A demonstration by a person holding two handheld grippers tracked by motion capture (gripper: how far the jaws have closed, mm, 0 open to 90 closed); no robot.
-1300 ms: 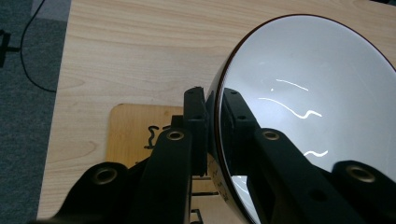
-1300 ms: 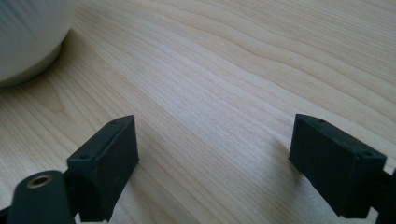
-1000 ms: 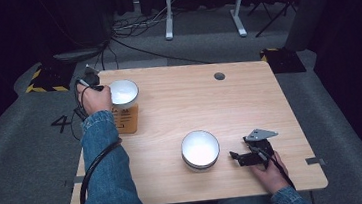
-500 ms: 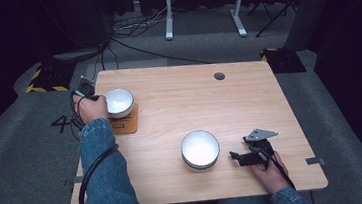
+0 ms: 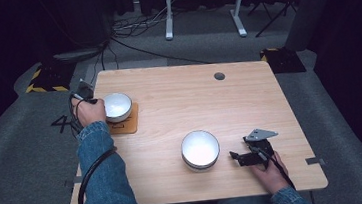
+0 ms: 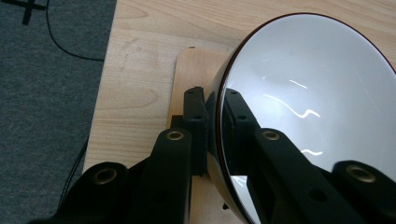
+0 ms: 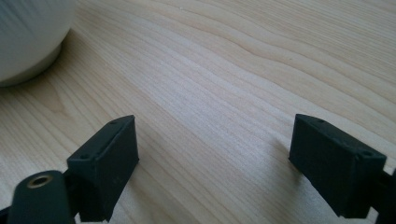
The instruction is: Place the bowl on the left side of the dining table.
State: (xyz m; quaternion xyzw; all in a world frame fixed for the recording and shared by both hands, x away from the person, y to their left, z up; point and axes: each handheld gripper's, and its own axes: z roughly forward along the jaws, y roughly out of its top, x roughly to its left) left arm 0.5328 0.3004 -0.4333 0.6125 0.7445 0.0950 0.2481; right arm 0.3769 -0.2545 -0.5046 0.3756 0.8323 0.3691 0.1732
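While clamped on the white bowl's (image 5: pixel 117 106) rim, left gripper (image 6: pixel 214 116) to release only once seated flat on wooden coaster (image 5: pixel 127 125); right gripper (image 7: pixel 212 158) wide open, empty.

Light falls from above onto the pale bench (image 5: pixel 249 105), while the floor and room around it sink into near-black. The high view is soft and slightly grainy. In the left tool view, bright streaks of glare curl across the white bowl (image 6: pixel 317 93). The near tool arms are dark and blurred.
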